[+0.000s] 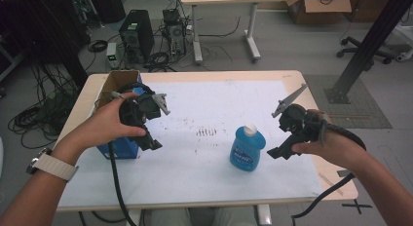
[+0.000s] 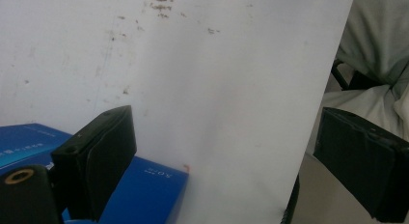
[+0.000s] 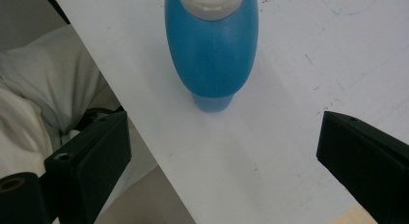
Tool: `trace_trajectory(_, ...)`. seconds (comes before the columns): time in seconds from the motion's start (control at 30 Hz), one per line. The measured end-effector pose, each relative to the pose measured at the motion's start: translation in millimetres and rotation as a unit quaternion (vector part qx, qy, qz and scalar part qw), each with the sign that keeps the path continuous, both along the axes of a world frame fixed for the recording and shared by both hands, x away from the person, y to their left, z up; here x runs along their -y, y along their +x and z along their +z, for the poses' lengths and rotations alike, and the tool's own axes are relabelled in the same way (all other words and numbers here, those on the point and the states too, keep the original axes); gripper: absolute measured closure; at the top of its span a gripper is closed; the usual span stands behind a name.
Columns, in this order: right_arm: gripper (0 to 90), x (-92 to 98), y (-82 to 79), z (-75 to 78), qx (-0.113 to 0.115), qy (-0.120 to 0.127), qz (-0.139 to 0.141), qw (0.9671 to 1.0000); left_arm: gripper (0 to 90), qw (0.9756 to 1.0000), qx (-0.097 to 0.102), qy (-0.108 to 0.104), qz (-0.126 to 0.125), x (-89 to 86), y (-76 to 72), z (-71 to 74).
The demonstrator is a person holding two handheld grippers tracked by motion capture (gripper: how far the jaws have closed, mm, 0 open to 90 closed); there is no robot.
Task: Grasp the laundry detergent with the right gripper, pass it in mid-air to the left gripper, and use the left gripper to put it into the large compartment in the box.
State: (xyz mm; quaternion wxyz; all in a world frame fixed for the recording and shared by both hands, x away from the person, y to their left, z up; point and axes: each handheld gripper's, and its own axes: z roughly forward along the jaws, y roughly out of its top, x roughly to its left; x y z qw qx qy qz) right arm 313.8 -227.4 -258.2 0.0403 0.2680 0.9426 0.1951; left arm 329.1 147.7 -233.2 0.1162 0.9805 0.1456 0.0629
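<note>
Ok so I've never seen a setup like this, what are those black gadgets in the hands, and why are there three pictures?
A person sits at a table and holds a black hand-held tool in each hand; each ends in two-jaw tongs. The high view looks down from above: the left tongs hover by an open blue cardboard box, and the right tongs hover beside an upright blue plastic bottle with a white cap. The other two pictures come from small cameras riding on the tools, looking along their black jaws. The left gripper view shows the box's corner and the white paper sheet covering the wooden table. The right gripper view looks down on the bottle. Both tongs are open and hold nothing.
</note>
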Motion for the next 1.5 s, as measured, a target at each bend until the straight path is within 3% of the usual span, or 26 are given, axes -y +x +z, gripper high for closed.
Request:
trace_trajectory(0.9, 5.0, -2.8, -2.2, -32.5, -0.002, 0.005, -0.004, 1.0000, 8.0, 1.0000, 0.000, 0.002, -0.001, 1.1, 0.8, -3.4)
trace_trajectory(1.5, 4.8, -1.6, -1.9, -45.2, 0.005, 0.016, -0.004, 0.9998, 8.0, 1.0000, -0.002, 0.001, -0.002, 0.8, 0.9, -5.2)
